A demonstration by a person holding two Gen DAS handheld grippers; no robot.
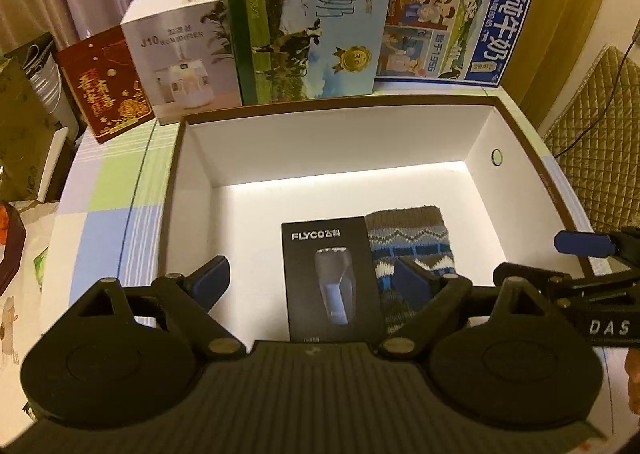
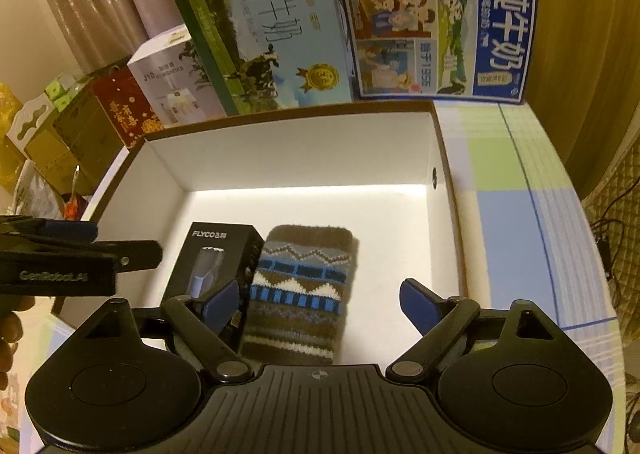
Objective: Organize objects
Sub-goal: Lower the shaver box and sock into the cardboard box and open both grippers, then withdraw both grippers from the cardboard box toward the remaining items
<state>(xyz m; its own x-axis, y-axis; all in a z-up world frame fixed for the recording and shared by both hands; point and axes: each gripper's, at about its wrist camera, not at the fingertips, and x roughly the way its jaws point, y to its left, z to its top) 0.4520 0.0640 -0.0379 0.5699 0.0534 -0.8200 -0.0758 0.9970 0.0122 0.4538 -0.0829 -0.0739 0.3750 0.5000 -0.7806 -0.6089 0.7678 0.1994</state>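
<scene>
On my feeds the biggest thing is the counter (image 2: 516, 222) under its checked cloth, and on it the open white storage box (image 1: 192, 190) with a brown rim. Behind the box stand two milk cartons (image 1: 320, 14), a humidifier box (image 1: 180, 54) and a red gift box (image 1: 104, 86), all upright in a row.

Inside the storage box, near the front wall, lie the knitted sock (image 2: 296, 290) and the black shaver box (image 1: 332, 278), side by side and touching. I judge the sock soft and light; it will sag, so I would pinch it across the folded middle. The shaver box looks stiff and smooth, possibly slick, so I would take it across its narrow sides.

My left hand-held gripper (image 1: 312, 280) hangs over the shaver box with its fingers spread wide and nothing between them. My right hand-held gripper (image 2: 320, 302) hangs over the sock, likewise spread apart and empty.
</scene>
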